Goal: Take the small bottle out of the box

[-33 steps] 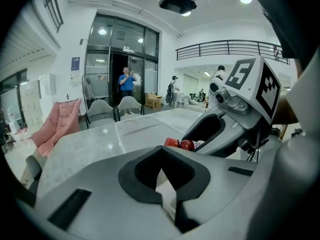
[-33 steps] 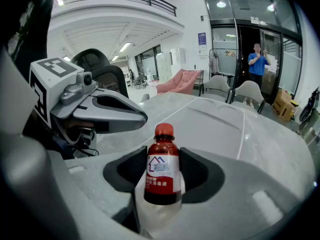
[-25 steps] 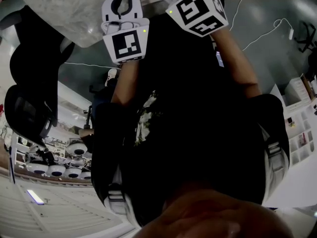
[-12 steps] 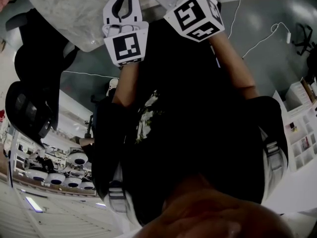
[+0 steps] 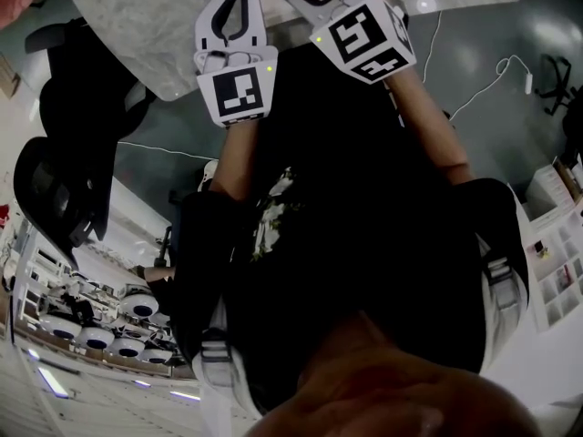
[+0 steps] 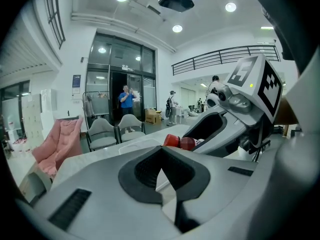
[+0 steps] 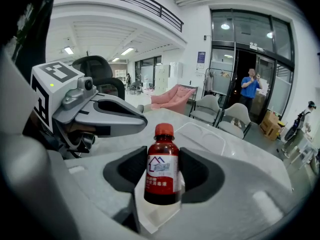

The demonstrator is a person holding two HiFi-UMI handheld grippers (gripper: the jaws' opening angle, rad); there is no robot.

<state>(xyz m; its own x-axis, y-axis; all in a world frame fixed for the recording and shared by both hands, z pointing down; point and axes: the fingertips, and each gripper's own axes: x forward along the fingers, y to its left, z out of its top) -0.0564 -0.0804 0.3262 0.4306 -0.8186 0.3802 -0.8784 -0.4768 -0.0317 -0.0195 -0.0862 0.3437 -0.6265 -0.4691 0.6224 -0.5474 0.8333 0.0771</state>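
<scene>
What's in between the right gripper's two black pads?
A small bottle with a red cap stands upright there, clamped by both pads. The right gripper view shows it plainly.

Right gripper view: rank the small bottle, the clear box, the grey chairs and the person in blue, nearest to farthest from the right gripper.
1. Small bottle: upright, clamped between the jaws.
2. Clear box: just behind the bottle, slightly right.
3. Grey chairs: further back, right of centre.
4. Person in blue: farthest back, upper right.
</scene>
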